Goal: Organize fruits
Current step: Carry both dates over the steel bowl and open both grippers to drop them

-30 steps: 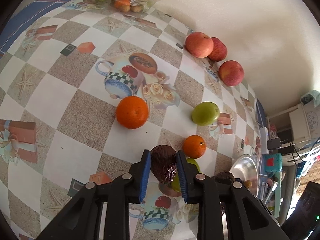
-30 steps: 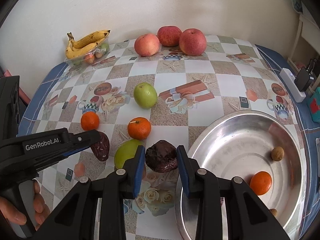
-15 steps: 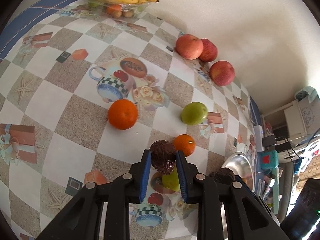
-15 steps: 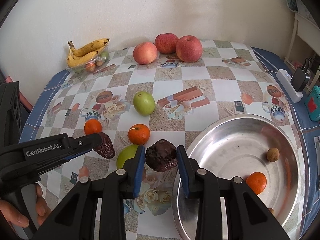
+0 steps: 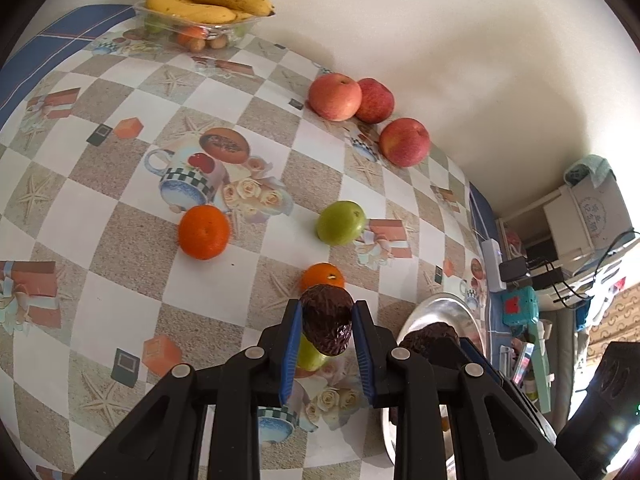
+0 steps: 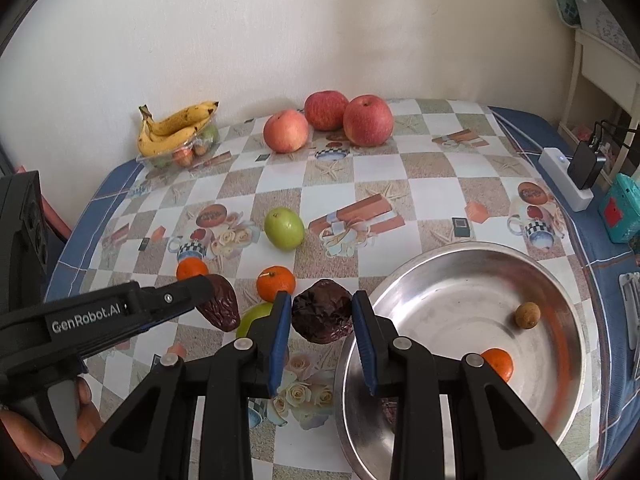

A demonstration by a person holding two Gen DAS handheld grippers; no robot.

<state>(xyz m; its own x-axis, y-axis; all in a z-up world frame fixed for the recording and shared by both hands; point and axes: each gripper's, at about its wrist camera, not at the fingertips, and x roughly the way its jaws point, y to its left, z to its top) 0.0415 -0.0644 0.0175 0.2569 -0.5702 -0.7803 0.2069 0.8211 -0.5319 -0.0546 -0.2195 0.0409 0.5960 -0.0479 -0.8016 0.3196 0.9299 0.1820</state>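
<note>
Left gripper [image 5: 326, 322] and right gripper [image 6: 320, 314] each pinch a dark wrinkled fruit [image 5: 326, 324] above the checkered tablecloth [image 6: 400, 184]. Steel bowl [image 6: 460, 280] sits right; apples [image 6: 366, 120] line the white wall [image 6: 320, 28].

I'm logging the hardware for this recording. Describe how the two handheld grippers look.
Both are matte black plastic. The right gripper and left gripper each have two angular linkage arms with silver rivets at the pivots, ending in jaws faced with ribbed blue pads. The left one's side reads "GenRobot.AI" in white, above a grey handle. No cables or sleeves show.
</note>
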